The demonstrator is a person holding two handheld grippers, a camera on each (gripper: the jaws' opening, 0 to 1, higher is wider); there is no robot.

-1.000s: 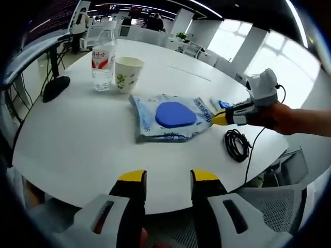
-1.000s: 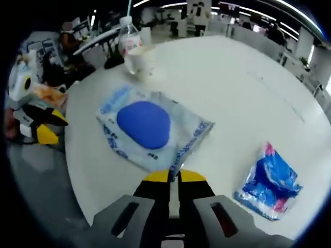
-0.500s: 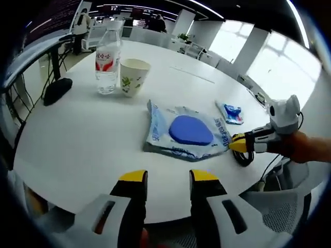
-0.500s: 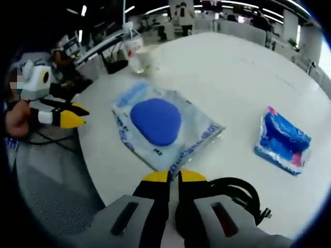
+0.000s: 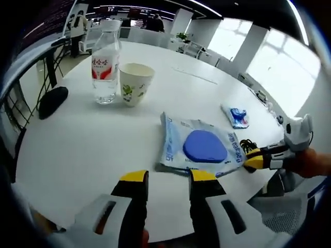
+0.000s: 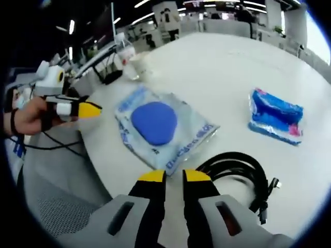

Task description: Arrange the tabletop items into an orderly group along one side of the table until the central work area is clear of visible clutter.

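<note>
A clear plastic bag holding a blue oval pad point(image 5: 202, 146) point(image 6: 155, 124) lies flat near the table's edge. My right gripper point(image 6: 174, 176) sits just short of the bag's near corner, with its jaws a narrow gap apart and nothing between them. It also appears as my right gripper point(image 5: 253, 160) beside the bag. My left gripper point(image 5: 167, 177) hangs open over the table edge, close to the bag's other side, and appears as my left gripper point(image 6: 89, 109) in a hand. A blue snack pack point(image 5: 235, 116) point(image 6: 276, 117) and a coiled black cable point(image 6: 242, 173) point(image 5: 248, 145) lie nearby.
A water bottle point(image 5: 105, 64) point(image 6: 124, 49) and a paper cup point(image 5: 135, 82) point(image 6: 137, 64) stand together farther back on the round white table point(image 5: 77, 139). A black mouse point(image 5: 51, 99) lies on a neighbouring desk. A mesh chair point(image 6: 57, 206) stands below the table edge.
The right gripper pulled the bag toward the table edge next to the cable, then parted its jaws and let go. The left gripper stayed open.
</note>
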